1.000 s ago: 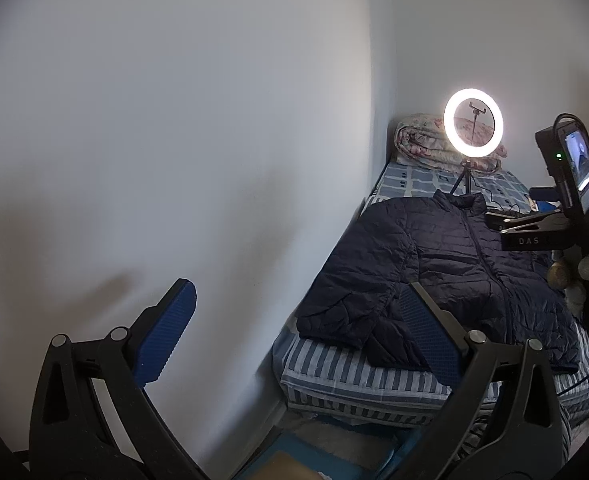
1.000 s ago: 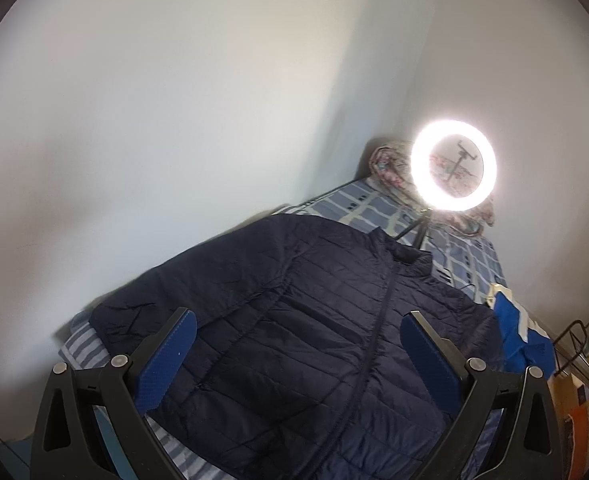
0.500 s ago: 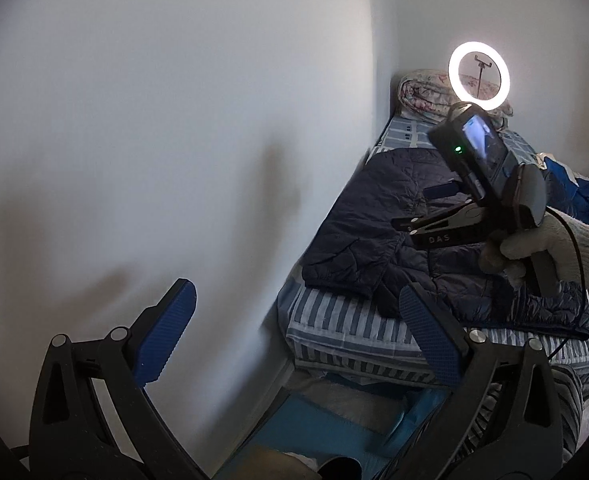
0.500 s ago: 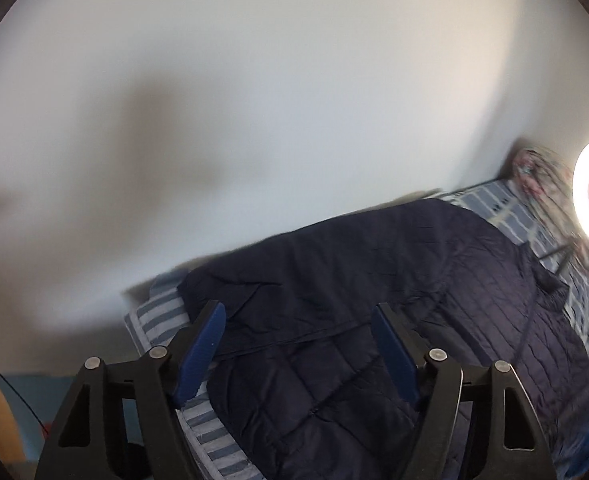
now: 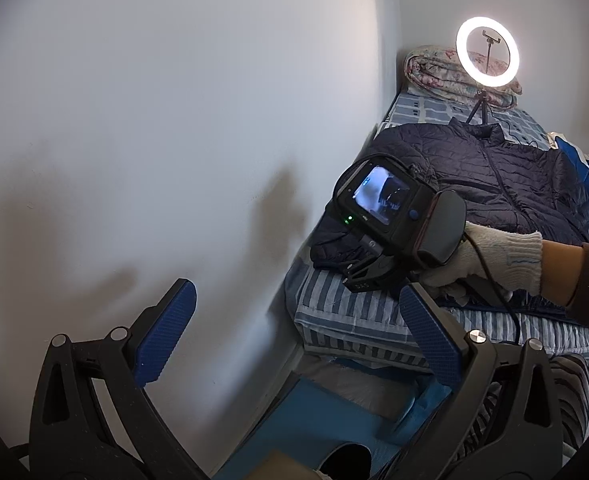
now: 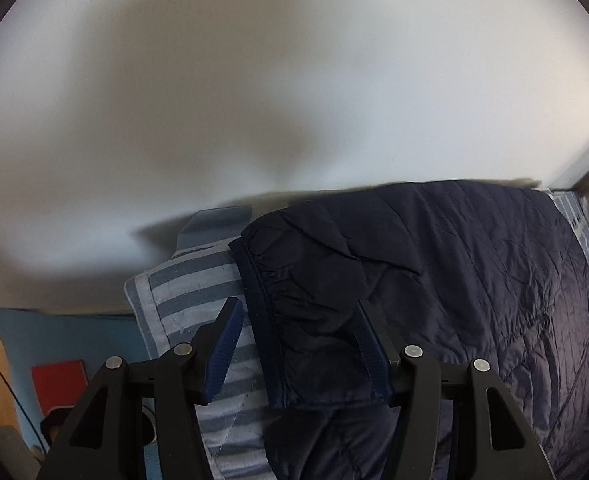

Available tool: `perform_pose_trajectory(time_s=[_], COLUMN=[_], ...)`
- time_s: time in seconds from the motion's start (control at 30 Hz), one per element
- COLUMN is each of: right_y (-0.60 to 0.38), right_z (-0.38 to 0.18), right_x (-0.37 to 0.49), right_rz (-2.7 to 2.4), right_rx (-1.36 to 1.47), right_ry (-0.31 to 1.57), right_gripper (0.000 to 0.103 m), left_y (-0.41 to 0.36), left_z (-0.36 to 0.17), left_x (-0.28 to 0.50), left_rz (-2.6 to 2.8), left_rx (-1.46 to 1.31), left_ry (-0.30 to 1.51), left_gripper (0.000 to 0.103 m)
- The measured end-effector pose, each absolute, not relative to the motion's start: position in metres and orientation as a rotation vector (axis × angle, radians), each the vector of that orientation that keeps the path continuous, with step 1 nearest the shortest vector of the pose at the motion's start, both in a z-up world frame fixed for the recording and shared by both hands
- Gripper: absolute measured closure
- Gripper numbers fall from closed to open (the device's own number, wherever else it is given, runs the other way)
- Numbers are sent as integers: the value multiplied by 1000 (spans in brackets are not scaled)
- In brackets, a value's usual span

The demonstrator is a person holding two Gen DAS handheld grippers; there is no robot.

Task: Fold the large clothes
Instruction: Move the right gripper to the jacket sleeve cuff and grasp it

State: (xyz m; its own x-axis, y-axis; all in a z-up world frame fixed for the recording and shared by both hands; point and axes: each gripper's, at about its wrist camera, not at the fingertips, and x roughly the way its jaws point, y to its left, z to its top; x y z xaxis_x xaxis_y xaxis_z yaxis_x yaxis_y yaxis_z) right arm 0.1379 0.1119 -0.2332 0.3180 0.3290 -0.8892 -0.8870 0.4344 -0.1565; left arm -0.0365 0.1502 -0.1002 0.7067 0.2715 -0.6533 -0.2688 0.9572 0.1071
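The left claw [image 5: 294,344] hung spread wide with nothing between its blue pads, low at about 6 o'clock in its own view and well clear of the bed [image 5: 358,312], seemingly kept back so the other hand had room to work first. The wall [image 5: 174,120] filled everything from 9 to 12 o'clock, which left only the open side of the bed to work from. The jacket [image 5: 494,176] lay spread flat and front-up on the striped bedding, collar toward the ring light [image 5: 487,52] at 1 o'clock and its hem toward the near edge, a layout that suits folding the sleeves inward. At 3 o'clock a gloved hand [image 5: 490,256] carried the right claw [image 6: 298,348] down onto the sleeve nearest the wall. In the right wrist view the sleeve cuff [image 6: 314,320] sat between the pads at 6 o'clock, the left pad over the striped bedding just beside the cuff's edge and the right pad against the cloth; the jaws were closing around it but were not yet pressed together on it, probably to lift that sleeve across the body.
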Motion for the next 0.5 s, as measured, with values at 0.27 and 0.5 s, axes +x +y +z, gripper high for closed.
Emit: perform_pose_trajectory(time_s=[0.27,0.5], right_y=[123,132], right_z=[-261,-271], right_x=[136,139], right_rz=[888,887], right_rx=[-791,-793], right_ry=[922,931], right_gripper=[45,42], left_y=[157,165], left_z=[-112,-121], left_x=[-34,-33], left_rz=[294,306], left_rx=[-11,-40], left_ry=[756,790], left_gripper=[0,0])
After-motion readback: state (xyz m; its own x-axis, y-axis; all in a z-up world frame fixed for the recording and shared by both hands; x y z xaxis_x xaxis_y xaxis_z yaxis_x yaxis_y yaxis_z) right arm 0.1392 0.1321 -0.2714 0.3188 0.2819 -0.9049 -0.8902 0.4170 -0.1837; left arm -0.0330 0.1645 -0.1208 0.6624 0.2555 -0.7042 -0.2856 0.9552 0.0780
